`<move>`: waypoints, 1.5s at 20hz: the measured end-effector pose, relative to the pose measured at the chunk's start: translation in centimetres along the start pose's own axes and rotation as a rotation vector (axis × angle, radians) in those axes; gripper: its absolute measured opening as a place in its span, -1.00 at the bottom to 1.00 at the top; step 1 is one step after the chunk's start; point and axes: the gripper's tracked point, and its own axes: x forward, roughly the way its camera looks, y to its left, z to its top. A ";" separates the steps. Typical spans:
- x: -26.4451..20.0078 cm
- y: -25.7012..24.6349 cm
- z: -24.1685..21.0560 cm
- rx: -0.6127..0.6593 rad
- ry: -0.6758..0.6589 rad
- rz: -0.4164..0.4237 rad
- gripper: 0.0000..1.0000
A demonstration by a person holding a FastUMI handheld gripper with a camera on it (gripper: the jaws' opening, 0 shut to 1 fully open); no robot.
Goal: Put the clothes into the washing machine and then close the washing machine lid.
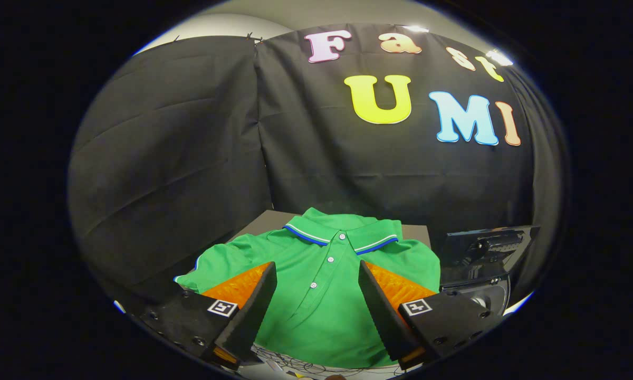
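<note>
A green polo shirt (pixel 322 274) with a blue-and-white striped collar lies spread flat on a grey table (pixel 266 219), its button placket running between my fingers. My gripper (pixel 316 272) hangs above the shirt's chest, open, with nothing between its fingers. Beyond the right finger (pixel 385 311) stands the washing machine (pixel 482 274), dark, with its lid raised and its round opening partly showing.
Black cloth walls close the booth behind and to the left of the table. Thin cables (pixel 295 364) lie on a pale surface just below the shirt's hem, near the base of my fingers.
</note>
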 end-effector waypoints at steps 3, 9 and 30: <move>1.1 0.5 -0.7 -0.007 0.036 0.012 0.94; 2.8 0.7 -3.5 -0.054 0.125 -0.008 0.94; 4.3 1.2 -4.6 -0.109 0.090 -0.065 -0.83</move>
